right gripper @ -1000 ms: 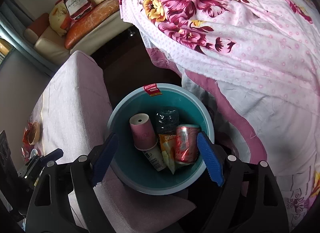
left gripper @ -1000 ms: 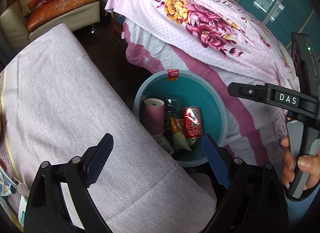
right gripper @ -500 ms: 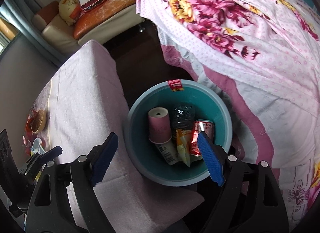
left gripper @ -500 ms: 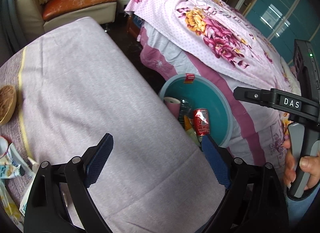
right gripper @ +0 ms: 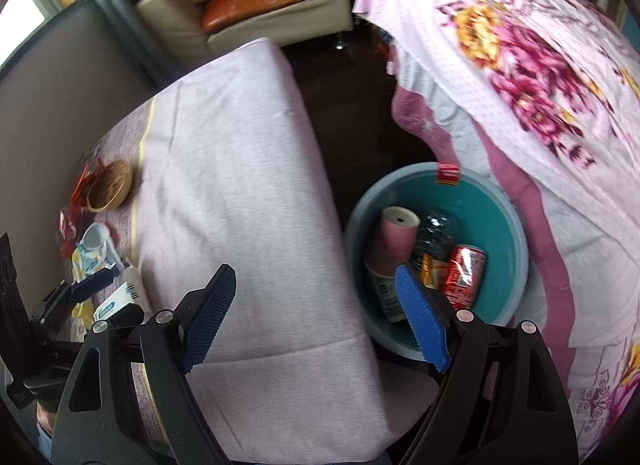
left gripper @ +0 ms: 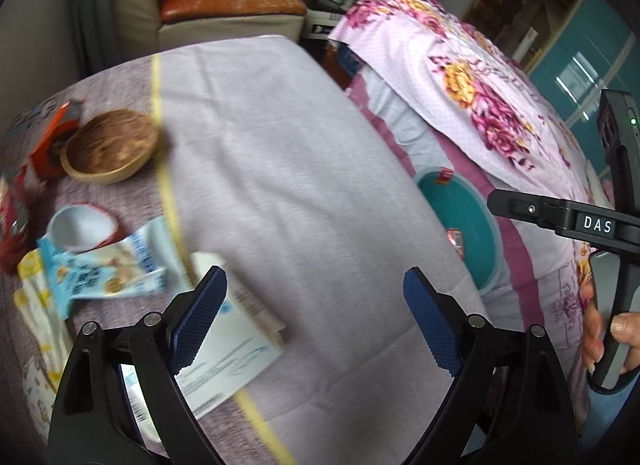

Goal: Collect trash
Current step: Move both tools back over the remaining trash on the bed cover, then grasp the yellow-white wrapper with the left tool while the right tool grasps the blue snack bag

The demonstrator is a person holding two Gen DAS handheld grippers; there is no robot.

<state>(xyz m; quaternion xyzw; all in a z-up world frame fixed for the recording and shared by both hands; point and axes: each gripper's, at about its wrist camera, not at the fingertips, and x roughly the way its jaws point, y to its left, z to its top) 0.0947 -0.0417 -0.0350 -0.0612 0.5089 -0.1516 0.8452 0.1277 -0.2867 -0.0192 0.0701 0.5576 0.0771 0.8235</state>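
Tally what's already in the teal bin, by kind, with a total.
In the teal bin, as far as shows:
Pink cup: 1
Plastic bottle: 1
Red can: 1
Orange snack wrapper: 1
White container: 1
Total: 5

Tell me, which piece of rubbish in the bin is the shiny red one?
The drink can, lying at the right of the teal bin. The roll beside it is pink; the bottle is clear.
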